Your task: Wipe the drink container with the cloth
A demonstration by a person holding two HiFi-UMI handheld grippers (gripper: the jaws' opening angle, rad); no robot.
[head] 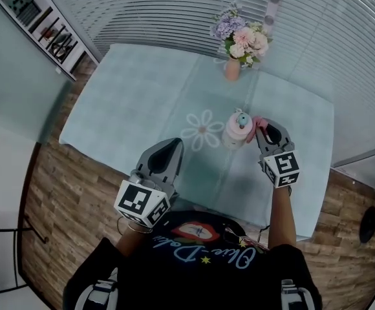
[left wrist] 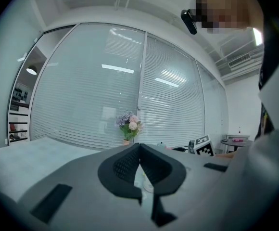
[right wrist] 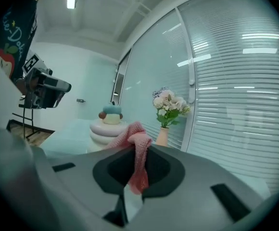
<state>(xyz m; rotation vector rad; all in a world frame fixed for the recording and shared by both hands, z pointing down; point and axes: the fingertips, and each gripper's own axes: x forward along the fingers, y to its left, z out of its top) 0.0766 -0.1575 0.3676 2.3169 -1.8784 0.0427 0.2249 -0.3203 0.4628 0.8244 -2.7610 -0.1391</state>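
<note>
The drink container [head: 237, 129] is a small pale pink, ringed bottle with a teal-topped lid, standing upright on the table; it also shows in the right gripper view as the container [right wrist: 108, 128]. My right gripper [head: 263, 129] is shut on a pink knitted cloth [right wrist: 137, 154], which sticks out between the jaws and bunches against the container's right side as the cloth [head: 258, 123]. My left gripper [head: 172, 148] is held above the table's near edge, left of the container, shut with nothing in it; its jaw tips [left wrist: 139, 146] meet.
A vase of pink and purple flowers [head: 240, 42] stands at the table's far side. The pale blue tablecloth [head: 129, 102] has a white flower print [head: 202, 130] next to the container. Window blinds run behind the table; wood floor lies left and right.
</note>
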